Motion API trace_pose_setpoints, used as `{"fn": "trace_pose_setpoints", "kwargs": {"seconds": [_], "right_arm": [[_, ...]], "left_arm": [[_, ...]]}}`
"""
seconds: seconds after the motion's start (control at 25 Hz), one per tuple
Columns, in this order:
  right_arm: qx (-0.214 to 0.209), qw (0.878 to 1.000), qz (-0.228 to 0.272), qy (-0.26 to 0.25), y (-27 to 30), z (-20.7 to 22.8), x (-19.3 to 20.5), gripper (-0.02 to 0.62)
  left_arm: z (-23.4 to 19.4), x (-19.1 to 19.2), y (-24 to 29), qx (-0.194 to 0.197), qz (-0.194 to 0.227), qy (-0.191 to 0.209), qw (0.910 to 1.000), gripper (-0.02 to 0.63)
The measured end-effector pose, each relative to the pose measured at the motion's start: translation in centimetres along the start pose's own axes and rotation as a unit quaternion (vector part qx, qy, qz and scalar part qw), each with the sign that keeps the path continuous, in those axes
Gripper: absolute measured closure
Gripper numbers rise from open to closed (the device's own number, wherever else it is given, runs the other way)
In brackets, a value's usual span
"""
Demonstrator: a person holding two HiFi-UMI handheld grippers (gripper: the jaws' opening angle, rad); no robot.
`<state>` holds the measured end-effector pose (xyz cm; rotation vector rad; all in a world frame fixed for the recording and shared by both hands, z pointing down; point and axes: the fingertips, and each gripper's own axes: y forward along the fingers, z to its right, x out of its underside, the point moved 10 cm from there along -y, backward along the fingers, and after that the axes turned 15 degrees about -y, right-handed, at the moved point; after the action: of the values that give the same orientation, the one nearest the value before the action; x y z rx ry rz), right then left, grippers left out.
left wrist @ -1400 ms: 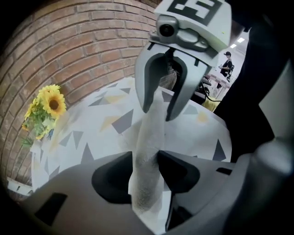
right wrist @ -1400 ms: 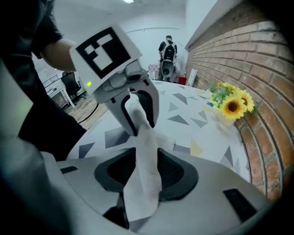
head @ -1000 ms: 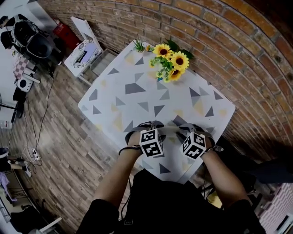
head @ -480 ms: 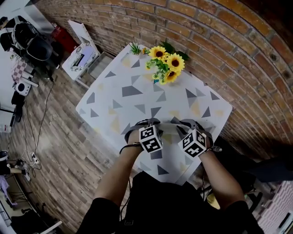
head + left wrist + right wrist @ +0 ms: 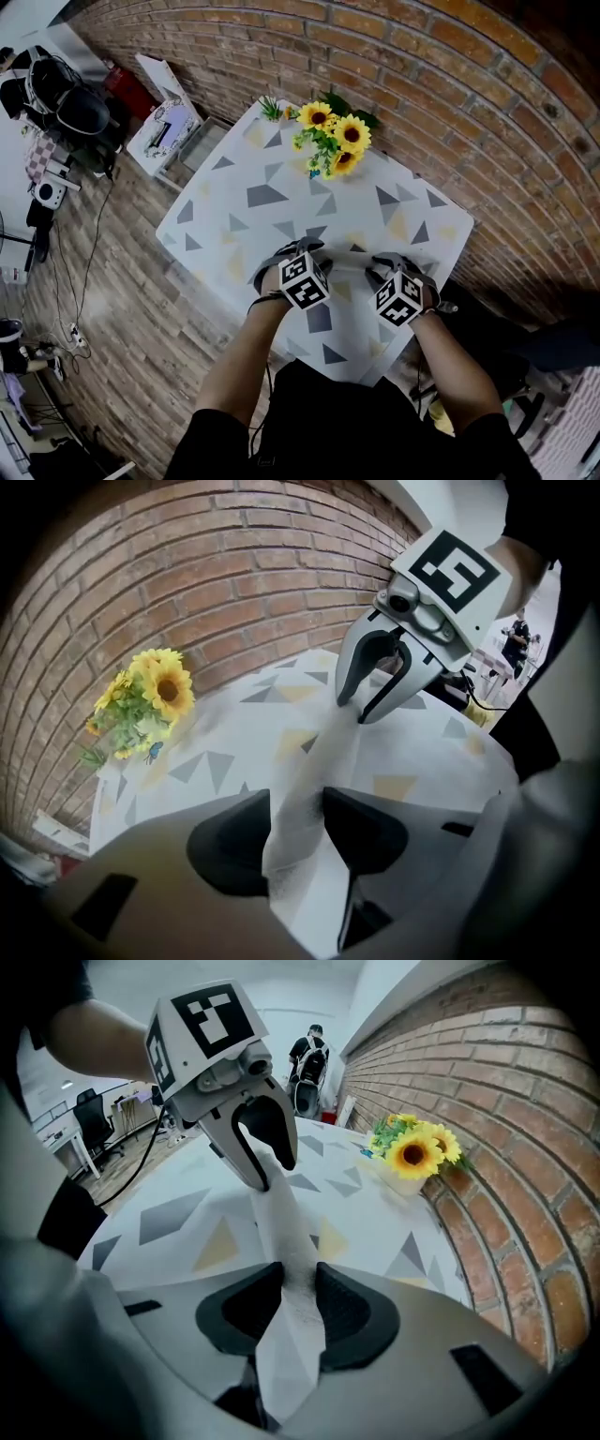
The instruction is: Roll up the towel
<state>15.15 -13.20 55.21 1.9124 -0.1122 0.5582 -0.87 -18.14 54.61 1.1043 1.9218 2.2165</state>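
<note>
Left tongs (image 5: 298, 251): pale grey shell, curved fingers (image 5: 279, 1138), black pads (image 5: 234, 841); white cube (image 5: 305, 279) with black square markers on top. Right tongs (image 5: 394, 266): same build, own marker cube (image 5: 398, 298), round lens housing (image 5: 403, 599) just under that cube; jaws opening, white towel (image 5: 281, 1232) between pads. Dark straps (image 5: 272, 270) round both hands behind cubes. Person: black short-sleeved top (image 5: 323, 422), dark band (image 5: 265, 302) behind left cube.

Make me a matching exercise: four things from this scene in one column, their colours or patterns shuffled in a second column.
Things:
1. towel
2. sunflowers
3. wall
4. table

Looks:
a. yellow
b. grey and yellow triangles
c. red brick
d. plain white

Pairs: 1-d, 2-a, 3-c, 4-b
</note>
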Motion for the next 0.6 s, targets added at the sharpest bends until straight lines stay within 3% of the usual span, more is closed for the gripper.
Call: {"fn": "trace_pose_setpoints", "kwargs": {"seconds": [0.36, 0.6], "right_arm": [[0.020, 0.999, 0.010, 0.035, 0.0, 1.9, -0.6, 0.481], [0.041, 0.995, 0.069, 0.057, -4.3, 1.8, -1.0, 0.504]], "left_arm": [[-0.9, -0.2, -1.0, -0.046, 0.041, -0.019, 0.9979, 0.416], [0.5, 1.2, -6.1, -0.072, 0.108, -0.124, 0.9839, 0.431]]}}
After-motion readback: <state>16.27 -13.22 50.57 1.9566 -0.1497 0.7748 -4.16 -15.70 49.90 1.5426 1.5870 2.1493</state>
